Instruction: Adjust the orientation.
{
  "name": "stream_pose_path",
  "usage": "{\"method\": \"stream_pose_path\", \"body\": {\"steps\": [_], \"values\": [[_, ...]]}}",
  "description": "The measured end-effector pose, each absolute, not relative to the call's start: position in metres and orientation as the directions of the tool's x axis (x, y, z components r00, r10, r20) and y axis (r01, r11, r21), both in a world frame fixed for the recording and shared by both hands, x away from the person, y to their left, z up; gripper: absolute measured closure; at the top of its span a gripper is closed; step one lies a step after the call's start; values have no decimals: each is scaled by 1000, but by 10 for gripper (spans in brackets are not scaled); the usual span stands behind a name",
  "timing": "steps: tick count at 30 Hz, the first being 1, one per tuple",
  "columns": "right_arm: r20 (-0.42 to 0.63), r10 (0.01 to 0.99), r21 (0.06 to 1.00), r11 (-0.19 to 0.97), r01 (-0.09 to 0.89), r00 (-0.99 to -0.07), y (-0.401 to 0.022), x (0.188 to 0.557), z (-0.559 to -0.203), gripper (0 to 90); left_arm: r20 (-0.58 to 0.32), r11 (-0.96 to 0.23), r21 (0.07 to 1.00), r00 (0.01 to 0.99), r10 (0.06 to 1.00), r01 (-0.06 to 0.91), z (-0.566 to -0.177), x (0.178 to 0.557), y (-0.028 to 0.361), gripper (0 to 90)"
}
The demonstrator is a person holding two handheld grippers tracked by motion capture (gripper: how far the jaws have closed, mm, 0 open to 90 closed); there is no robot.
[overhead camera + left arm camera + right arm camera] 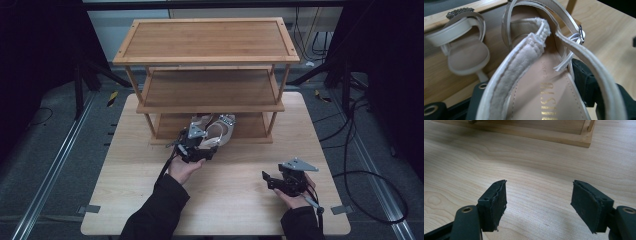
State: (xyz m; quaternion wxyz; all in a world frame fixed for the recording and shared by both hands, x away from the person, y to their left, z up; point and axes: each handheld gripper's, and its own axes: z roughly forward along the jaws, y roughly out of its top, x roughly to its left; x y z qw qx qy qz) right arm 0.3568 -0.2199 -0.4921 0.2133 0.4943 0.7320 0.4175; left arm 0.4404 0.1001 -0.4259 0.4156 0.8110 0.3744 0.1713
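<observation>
While gripped, sandal (544, 82) points toward rack (210, 107).

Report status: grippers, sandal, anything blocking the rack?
Left gripper shut on sandal, at rack bottom shelf. Right gripper open, empty, over table. Second sandal already on that shelf.

The high view is dim, with dark corners and soft detail. Both gripper views are brighter; the near sandal (541, 82) strap is blurred.
</observation>
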Motion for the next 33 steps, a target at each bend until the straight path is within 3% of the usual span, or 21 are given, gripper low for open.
{"method": "stream_pose_path", "body": {"steps": [14, 33], "values": [[92, 897, 816, 180, 549, -432, -218, 360, -495, 284, -4, -380, 774, 604, 797, 506, -451, 478, 59, 404], [87, 893, 813, 193, 549, -442, -217, 361, -496, 284, 31, -376, 753, 540, 841, 541, -470, 502, 46, 402]]}}
